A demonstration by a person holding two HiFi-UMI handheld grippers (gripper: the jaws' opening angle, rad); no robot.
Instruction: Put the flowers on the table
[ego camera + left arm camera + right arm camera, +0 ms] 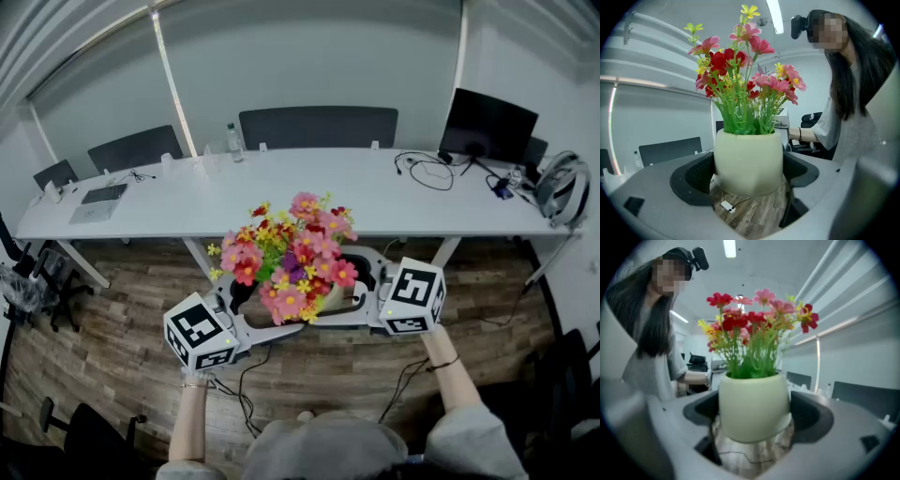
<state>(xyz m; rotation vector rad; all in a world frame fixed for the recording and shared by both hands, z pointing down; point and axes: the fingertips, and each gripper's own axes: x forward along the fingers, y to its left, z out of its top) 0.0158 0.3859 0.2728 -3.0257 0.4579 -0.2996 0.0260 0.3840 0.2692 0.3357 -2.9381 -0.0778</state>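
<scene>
The left gripper [246, 292] is reaching in from the lower left of the head view. Its jaws are standing as wide as they go, with both pads pressing the sides of the pale pot [749, 161]. The right gripper [361, 281] is clasping the same pot from the lower right in the same way, at full spread with its pads on the pot's walls. The pot is hanging clear of the wooden floor [112, 347], at centre frame, just short of the near edge of the white table [375, 202]. The flowers [292, 253] are rising above the pot, and their tops are overlapping that edge in the picture. Behind them the middle of the tabletop is showing open white surface. A monitor [487, 127] and looped cables [427, 169] are taking up its right end, and a bottle [232, 141] is standing by the far edge.
</scene>
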